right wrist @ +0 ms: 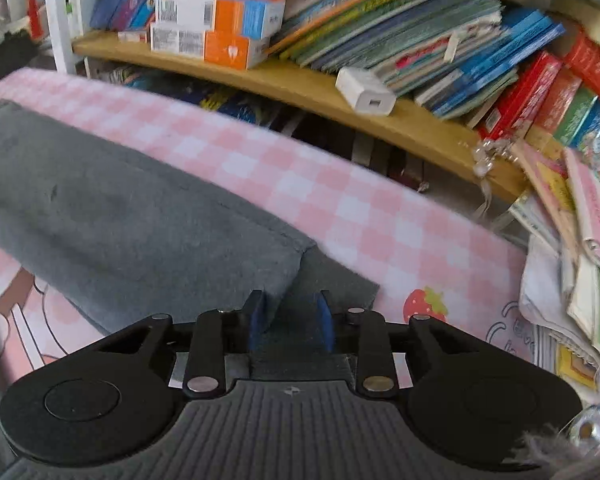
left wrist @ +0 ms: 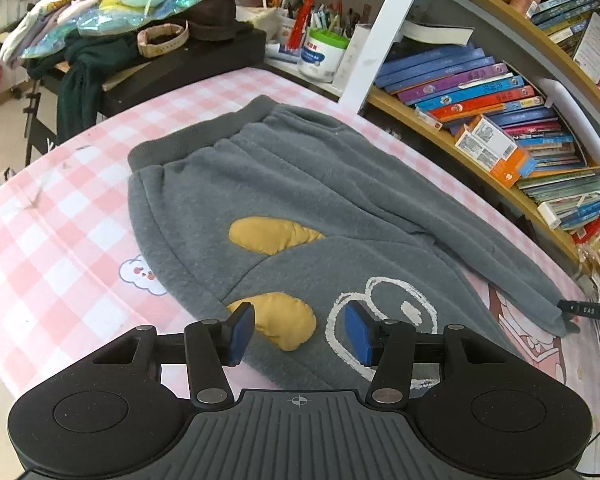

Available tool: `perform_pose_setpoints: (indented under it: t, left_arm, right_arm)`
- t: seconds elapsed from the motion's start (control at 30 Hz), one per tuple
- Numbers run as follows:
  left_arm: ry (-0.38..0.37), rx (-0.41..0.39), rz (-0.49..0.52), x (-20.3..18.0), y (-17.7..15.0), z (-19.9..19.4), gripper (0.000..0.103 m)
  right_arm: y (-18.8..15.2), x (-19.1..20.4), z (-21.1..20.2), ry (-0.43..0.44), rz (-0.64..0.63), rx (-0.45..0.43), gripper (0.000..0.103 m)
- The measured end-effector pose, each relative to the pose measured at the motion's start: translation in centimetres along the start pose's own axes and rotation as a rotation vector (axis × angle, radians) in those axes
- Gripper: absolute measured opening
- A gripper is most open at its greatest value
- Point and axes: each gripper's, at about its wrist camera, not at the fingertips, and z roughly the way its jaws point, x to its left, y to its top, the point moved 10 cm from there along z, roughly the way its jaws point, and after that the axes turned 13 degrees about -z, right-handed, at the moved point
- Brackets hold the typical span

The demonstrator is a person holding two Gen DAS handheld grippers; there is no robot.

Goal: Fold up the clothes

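A pair of thick grey fleece trousers (left wrist: 284,184) with a ribbed waistband and two padded mustard-yellow patches lies spread on the pink-and-white checked mat (left wrist: 60,216), waistband toward the far edge, one leg running out toward the edge by the wooden bookshelf of stacked picture books (left wrist: 512,120). A white chalk-like drawing is printed on the nearer leg.

The left gripper (left wrist: 300,334) hovers with its blue pads wide apart and empty, over the nearer leg beside the lower yellow patch. The right gripper (right wrist: 290,318) sits at the hem of the far leg, its pads on either side of the cuff – narrowed, though whether they actually pinch the cloth I cannot tell.

I judge a leg-end pick-up is in hand. Folding that leg calls for a firm pinch through both fleece layers and a low, even carry – the plush is heavy and will drag on the mat.
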Motion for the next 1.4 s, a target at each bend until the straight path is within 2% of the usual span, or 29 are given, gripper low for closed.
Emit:
perform_pose_setpoints:
  t: [0.13, 0.27, 0.33, 0.4, 0.43, 0.53, 0.67, 0.87, 0.93, 0.97, 1.03, 1.13, 1.27, 1.4]
  left_arm:
    - [0.008, -0.004, -0.014, 0.7, -0.1, -0.4, 0.05]
    - [0.003, -0.004, -0.011, 0.6, -0.2, -0.5, 0.05]
    - [-0.001, -0.004, 0.0, 0.3, -0.3, -0.6, 0.05]
    - [-0.002, -0.005, 0.013, 0.1, -0.3, -0.8, 0.05]
    - [-0.001, -0.007, 0.017, 0.0, -0.4, -0.9, 0.05]
    - [0.008, -0.017, 0.013, 0.3, -0.3, -1.3, 0.05]
    - [0.023, -0.037, -0.002, 1.1, 0.3, -2.0, 0.05]
    - [0.016, -0.053, 0.035, 1.5, 3.0, -1.3, 0.05]
    - [0.004, -0.061, 0.07, 0.8, 5.0, 0.0, 0.05]
    - [-0.003, -0.066, 0.087, 0.5, 6.0, 0.6, 0.05]
    - [-0.007, -0.079, 0.131, -0.3, 8.4, 2.2, 0.05]
    - [-0.004, -0.101, 0.192, -1.7, 12.4, 5.0, 0.05]
    - [-0.005, -0.108, 0.22, -3.1, 16.9, 8.5, 0.05]
    - [0.002, -0.101, 0.283, -4.1, 20.0, 11.3, 0.055]
  right_arm:
    - [0.1, 1.4, -1.7, 0.038, -0.002, -0.042, 0.026]
    - [-0.1, 2.7, -0.8, 0.093, -0.026, 0.001, 0.021]
    - [0.1, 2.2, 0.3, 0.115, 0.022, 0.024, 0.02]
    - [0.7, 0.9, 1.7, 0.139, 0.101, 0.047, 0.007]
    - [1.1, 0.2, 2.4, 0.151, 0.14, 0.06, 0.005]
    - [2.5, -1.7, 4.6, 0.139, 0.209, 0.083, 0.002]
    - [4.0, -2.5, 6.0, 0.075, 0.192, 0.083, 0.003]
    - [4.2, -2.9, 4.5, 0.076, 0.196, 0.015, 0.017]
    - [3.8, -3.7, 3.8, 0.047, 0.224, 0.008, 0.032]
    - [3.5, -4.1, 3.4, 0.028, 0.239, 0.007, 0.036]
    - [2.8, -5.0, 2.8, 0.013, 0.284, 0.007, 0.037]
    - [1.9, -5.9, 2.2, 0.003, 0.349, 0.007, 0.045]
    - [1.8, -6.3, 2.2, -0.01, 0.401, 0.011, 0.057]
    - [2.0, -6.5, 2.5, -0.023, 0.445, 0.016, 0.059]
